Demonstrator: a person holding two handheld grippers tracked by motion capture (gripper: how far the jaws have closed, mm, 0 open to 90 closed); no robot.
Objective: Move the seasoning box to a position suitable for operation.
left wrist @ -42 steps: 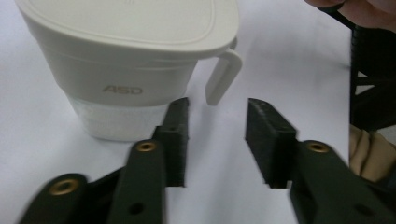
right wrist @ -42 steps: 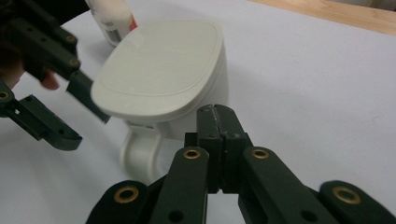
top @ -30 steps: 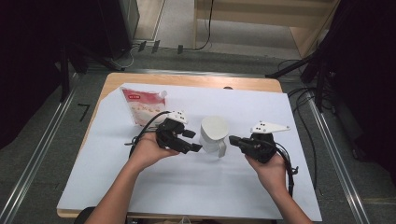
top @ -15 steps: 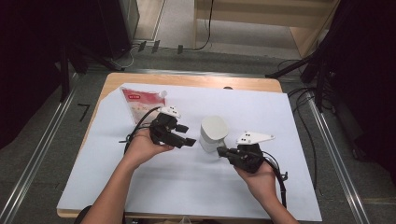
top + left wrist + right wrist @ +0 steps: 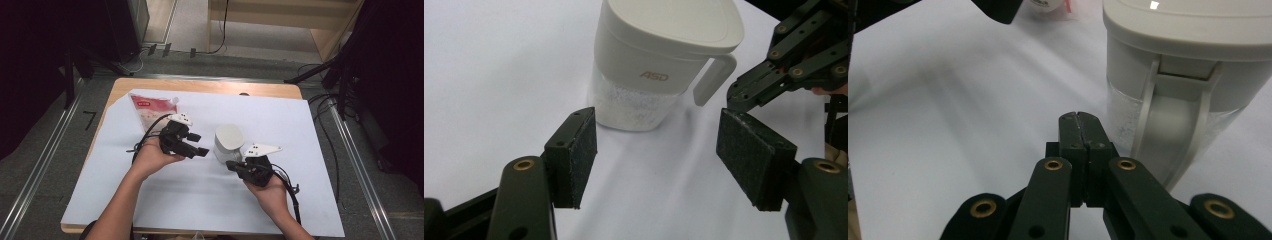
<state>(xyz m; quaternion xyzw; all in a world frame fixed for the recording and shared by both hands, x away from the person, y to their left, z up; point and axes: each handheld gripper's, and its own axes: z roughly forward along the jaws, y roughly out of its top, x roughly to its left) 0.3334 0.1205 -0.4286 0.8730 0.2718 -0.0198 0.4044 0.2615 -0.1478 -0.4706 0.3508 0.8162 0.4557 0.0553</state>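
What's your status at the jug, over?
Left claw open, empty, facing the white jug. Right claw shut beside the jug handle. Pouch behind, nothing blocking.

This looks like a lab or recording studio. The surface (image 5: 300, 100) wears a white sheet, metal rails (image 5: 45, 165) run along the grey floor, and cables (image 5: 325, 125) trail among dark stands.

Left tool (image 5: 202, 151) agape, right tool (image 5: 231, 165) clamped empty

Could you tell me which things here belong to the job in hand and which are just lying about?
In the job:
- white lidded jug, holding white grains
- left claw, open toward it
- right claw, shut beside its handle

Lying about:
- red-and-white pouch
- white sheet
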